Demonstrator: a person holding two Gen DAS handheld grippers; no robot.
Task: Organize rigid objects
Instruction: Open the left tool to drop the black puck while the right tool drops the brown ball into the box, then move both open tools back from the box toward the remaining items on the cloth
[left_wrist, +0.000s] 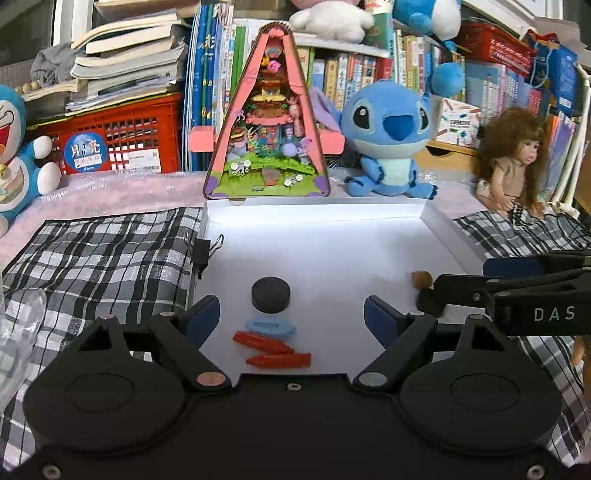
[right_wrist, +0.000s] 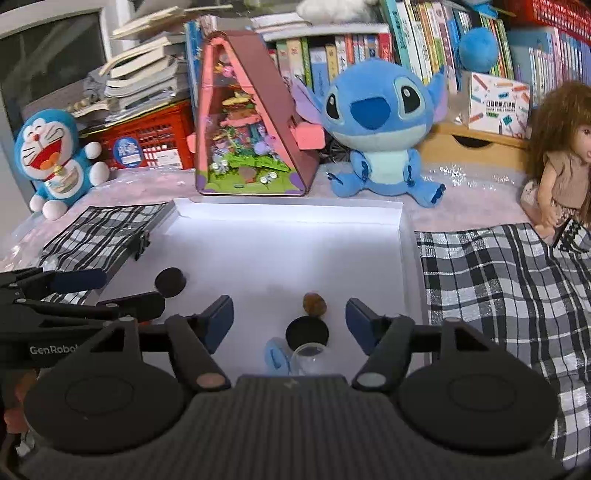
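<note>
A white shallow tray (left_wrist: 314, 229) lies on a plaid cloth. In it a black puck (left_wrist: 270, 294) sits ahead of a light blue oval piece (left_wrist: 270, 328) and two red bottle-shaped pieces (left_wrist: 271, 350). My left gripper (left_wrist: 290, 310) hangs open above these, holding nothing. A brown nut-like lump (left_wrist: 422, 278) lies at the tray's right, beside my right gripper (left_wrist: 456, 282). In the right wrist view the right gripper (right_wrist: 290, 308) is open and empty over the lump (right_wrist: 314, 303), a black disc (right_wrist: 306, 332), a clear round cup (right_wrist: 309, 360) and a blue piece (right_wrist: 275, 356). The left gripper (right_wrist: 133, 290) enters from the left near the puck (right_wrist: 170, 282).
Behind the tray stand a pink triangular diorama tin (left_wrist: 266, 129), a blue alien plush (left_wrist: 388, 136), a blue cat plush (right_wrist: 51, 158) and a doll (left_wrist: 513, 166). A binder clip (left_wrist: 202, 251) grips the tray's left wall. Plaid cloth (right_wrist: 498, 288) flanks both sides; books and a red crate (left_wrist: 118, 136) fill the back.
</note>
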